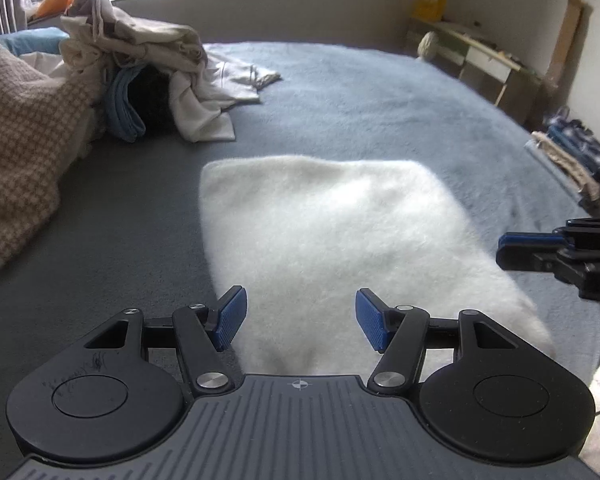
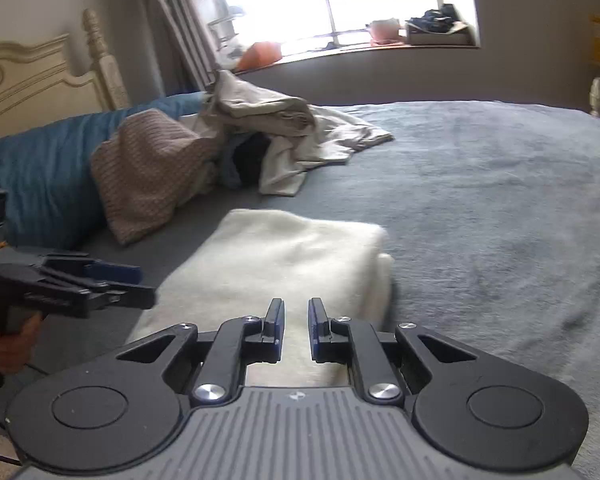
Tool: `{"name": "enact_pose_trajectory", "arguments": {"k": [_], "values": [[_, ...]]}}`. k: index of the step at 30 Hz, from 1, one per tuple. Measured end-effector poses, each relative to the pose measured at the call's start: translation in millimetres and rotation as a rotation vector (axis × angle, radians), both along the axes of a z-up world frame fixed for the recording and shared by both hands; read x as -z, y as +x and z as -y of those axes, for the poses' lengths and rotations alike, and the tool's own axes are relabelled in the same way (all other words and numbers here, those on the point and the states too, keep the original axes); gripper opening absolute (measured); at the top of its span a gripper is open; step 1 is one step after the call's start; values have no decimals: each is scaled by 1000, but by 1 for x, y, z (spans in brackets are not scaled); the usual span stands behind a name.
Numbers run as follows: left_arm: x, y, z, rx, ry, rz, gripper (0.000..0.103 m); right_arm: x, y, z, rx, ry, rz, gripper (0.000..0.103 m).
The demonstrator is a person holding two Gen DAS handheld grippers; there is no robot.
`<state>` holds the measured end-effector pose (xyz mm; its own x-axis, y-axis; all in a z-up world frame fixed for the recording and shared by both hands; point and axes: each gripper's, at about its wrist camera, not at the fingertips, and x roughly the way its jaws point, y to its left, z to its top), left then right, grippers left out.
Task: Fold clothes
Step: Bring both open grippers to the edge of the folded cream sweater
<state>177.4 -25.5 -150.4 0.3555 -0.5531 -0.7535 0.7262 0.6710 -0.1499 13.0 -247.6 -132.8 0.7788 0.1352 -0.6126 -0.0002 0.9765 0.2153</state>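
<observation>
White fluffy garment (image 1: 332, 236) lies folded into a flat rectangle on the grey bedspread (image 1: 380, 92), near the bed's front edge, well apart from the unfolded laundry pile (image 1: 140, 60) at the far left by the window. Checked beige cloth (image 1: 16, 152) sits left of the folded garment, next to the pile; blue pillow (image 2: 40, 168) behind it by the headboard.

Left gripper (image 1: 300, 320) hovers over the garment's near end, jaws open wide, blue pads (image 1: 232, 316) apart, nothing between them, not touching the fabric as far as visible.

Right gripper (image 2: 296, 328) above the garment's near right part, jaws nearly closed with a narrow gap, nothing pinched. In the left wrist view it sits just off the garment's right edge.

Folded stack of dark clothes (image 1: 576, 152) at the bed's right edge, far from the white garment
</observation>
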Motion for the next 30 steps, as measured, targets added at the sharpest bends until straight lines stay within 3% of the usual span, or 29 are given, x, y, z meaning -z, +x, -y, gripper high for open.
{"name": "enact_pose_trajectory", "arguments": {"k": [2, 6, 15, 21, 30], "values": [[10, 2, 8, -20, 49, -25, 61, 7, 6, -17, -62, -50, -26, 13], [11, -7, 15, -6, 99, 31, 64, 31, 1, -30, -82, -186, -122, 12], [7, -6, 21, -15, 144, 21, 64, 13, -2, -18, -1, -107, -80, 12], [5, -8, 25, -10, 168, 34, 64, 36, 14, -20, 35, -93, -122, 12], [5, -9, 30, -4, 191, 46, 64, 43, 10, -11, 67, -24, -104, 12]]}}
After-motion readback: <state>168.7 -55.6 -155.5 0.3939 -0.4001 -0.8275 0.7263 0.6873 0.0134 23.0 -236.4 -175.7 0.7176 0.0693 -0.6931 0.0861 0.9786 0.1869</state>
